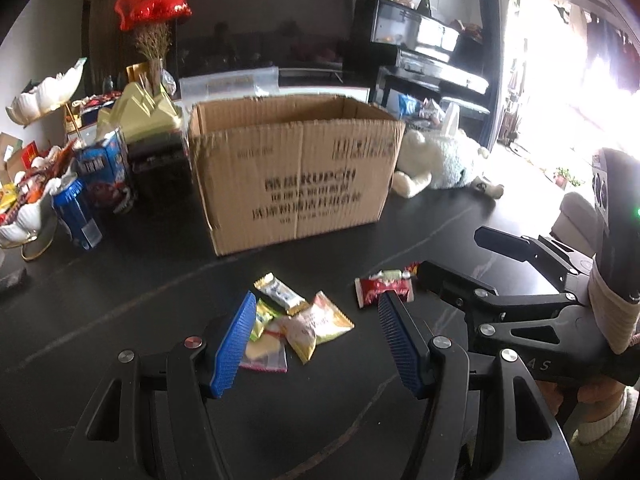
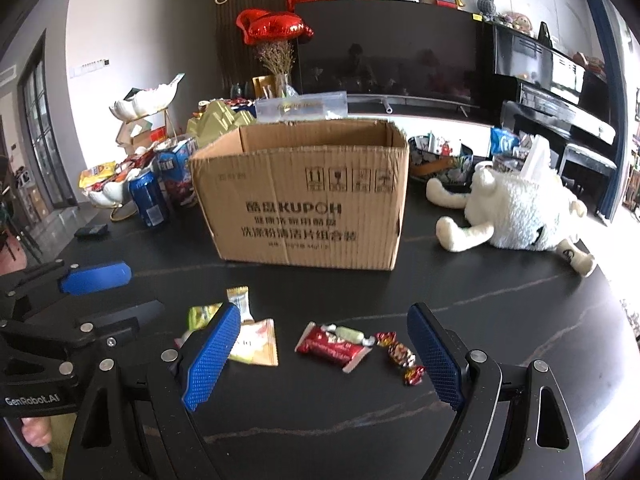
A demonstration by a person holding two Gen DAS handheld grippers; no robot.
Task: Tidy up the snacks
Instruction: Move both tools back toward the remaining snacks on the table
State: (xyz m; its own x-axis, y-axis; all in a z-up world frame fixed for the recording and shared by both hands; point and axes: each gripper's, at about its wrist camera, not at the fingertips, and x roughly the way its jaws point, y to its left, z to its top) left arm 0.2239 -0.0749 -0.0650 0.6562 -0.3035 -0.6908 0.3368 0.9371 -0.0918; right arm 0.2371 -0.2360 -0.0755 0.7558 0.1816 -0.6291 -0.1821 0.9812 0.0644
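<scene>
While both grippers are held low over the dark table (image 2: pixel 500 288), no snack has yet been taken up, so the step in hand is judged to be the approach to a first pick. The left gripper (image 1: pixel 316 340) is seen with its blue pads spread wide and nothing between them; a small heap of yellow and green packets (image 1: pixel 296 324) lies on the table just ahead of its left pad, partly hidden by it. The right gripper (image 2: pixel 324 356) is likewise released, and a red wrapper (image 2: pixel 332 347) with a pale green candy (image 2: pixel 348 334) resting on it is framed between its pads, with two small red twisted candies (image 2: pixel 402 356) just beside the right pad. An open cardboard box (image 2: pixel 304 200) stands upright behind the snacks, well apart from them, and is taken to be the likely place for them. The next move is judged to call for one gripper being lowered until a single packet sits between the pads, the pads being closed on it, and the packet being carried over the box rim. Thin flat wrappers may be hard to catch against the table.
</scene>
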